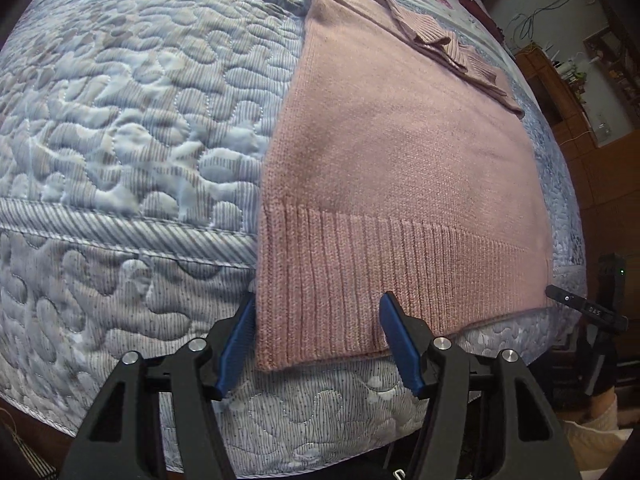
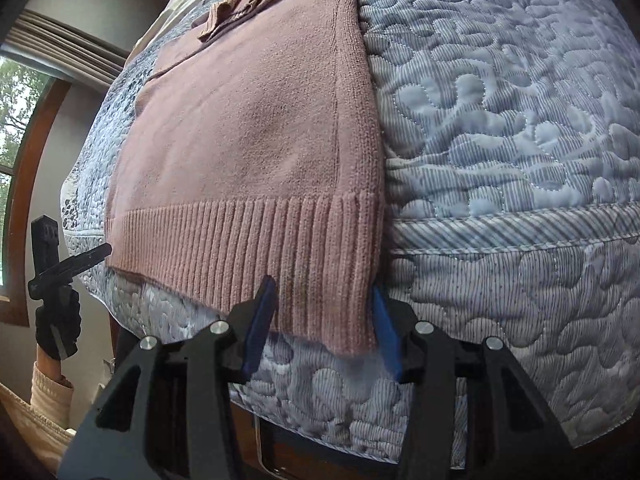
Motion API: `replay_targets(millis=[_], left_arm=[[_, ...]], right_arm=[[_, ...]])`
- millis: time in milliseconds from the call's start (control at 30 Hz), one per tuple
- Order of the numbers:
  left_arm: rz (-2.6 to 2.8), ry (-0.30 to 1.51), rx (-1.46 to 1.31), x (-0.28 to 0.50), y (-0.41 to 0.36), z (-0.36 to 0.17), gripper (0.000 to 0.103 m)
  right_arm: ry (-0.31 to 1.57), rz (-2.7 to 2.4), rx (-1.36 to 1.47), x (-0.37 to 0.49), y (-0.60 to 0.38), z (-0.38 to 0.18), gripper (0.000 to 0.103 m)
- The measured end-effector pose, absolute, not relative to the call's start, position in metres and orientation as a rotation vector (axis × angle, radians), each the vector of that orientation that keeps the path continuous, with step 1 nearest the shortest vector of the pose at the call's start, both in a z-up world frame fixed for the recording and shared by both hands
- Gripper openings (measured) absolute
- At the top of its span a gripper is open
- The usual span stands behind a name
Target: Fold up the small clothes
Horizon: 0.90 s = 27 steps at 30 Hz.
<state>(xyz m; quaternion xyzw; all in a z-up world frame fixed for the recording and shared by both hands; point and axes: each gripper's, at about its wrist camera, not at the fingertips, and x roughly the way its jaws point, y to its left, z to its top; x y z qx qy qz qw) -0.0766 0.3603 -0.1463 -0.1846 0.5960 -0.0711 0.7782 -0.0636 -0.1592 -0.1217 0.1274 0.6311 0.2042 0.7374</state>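
The far end of the pink sweater (image 1: 392, 152) runs out of frame at the top in both views, so its neckline cannot be made out; only a bunched ribbed cuff (image 1: 436, 40) shows lying on its upper part. The sweater lies flat on a blue quilted bedspread (image 1: 120, 120), its ribbed hem (image 1: 360, 280) hanging just past the bed's near edge. The left gripper (image 1: 318, 338) has its jaws wide, straddling the hem's left corner, one blue pad (image 1: 236, 344) beside the edge and the other over the ribbing. The right gripper (image 2: 324, 330) is likewise spread wide around the hem's right corner; whether the fingers touch the knit cannot be told. Broad bare quilt lies to either side of the sweater. Only the right wrist view shows a window (image 2: 16, 128) and a gloved hand (image 2: 58, 324) with a cream sleeve; only the left shows wooden furniture (image 1: 560, 92) and cables
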Motion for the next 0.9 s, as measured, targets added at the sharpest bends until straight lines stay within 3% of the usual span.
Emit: replay_targets(millis=[67,267,300,333,433,733,900], left_arm=[[-0.152,1.287,-0.405,-0.079,0.363,-0.147,0.057],[-0.183,1.305,-0.436,-0.089,0.367,-0.149,0.035],[-0.182,1.305,-0.441,-0.090,0.368,-0.149,0.027],[-0.183,1.304,-0.450,-0.090,0.368,-0.150,0.019],[-0.170,1.292,-0.451,-0.090,0.367,-0.148,0.011],[-0.231,1.109,-0.500,-0.074,0.379,-0.091,0.010],[-0.219,1.052,-0.518,-0.038,0.389,-0.076,0.010]], right_arm=[[1.384,0.452,0.291,-0.064,-0.161,-0.122,0.044],[1.402,0.505,0.343,-0.067,-0.161,-0.125,0.021],[1.401,0.504,0.339,-0.067,-0.160,-0.125,0.015],[1.398,0.507,0.338,-0.067,-0.160,-0.125,0.013],[1.381,0.530,0.364,-0.067,-0.162,-0.118,0.009],[1.255,0.629,0.575,-0.040,-0.180,-0.066,0.009],[1.218,0.621,0.554,-0.003,-0.176,-0.046,0.009]])
